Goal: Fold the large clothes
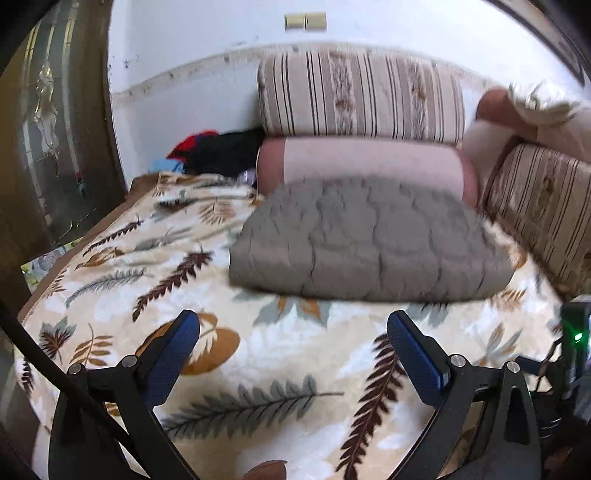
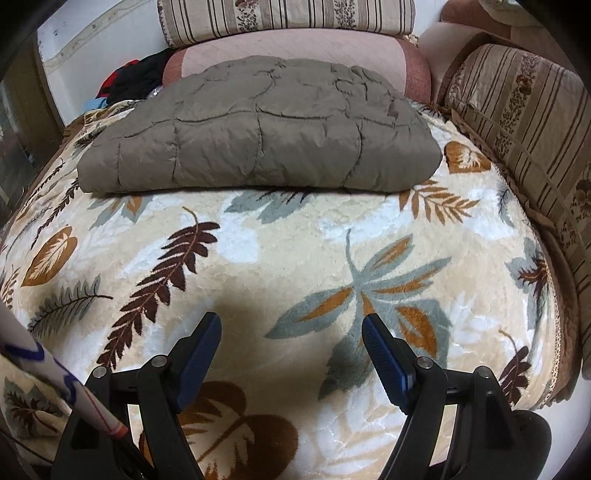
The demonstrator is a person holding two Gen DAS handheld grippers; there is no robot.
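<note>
Leaf-patterned blanket was seen spread over the bed beneath both sets of fingers, left gripper and right gripper parted wide, nothing grasped. Further off, the folded grey-brown quilted jacket was laid before striped cushions.

No readable text, labels, brand names or numbers were visible in either wrist view, blue markings on a white strip at the lower left edge were too partial to read as letters
</note>
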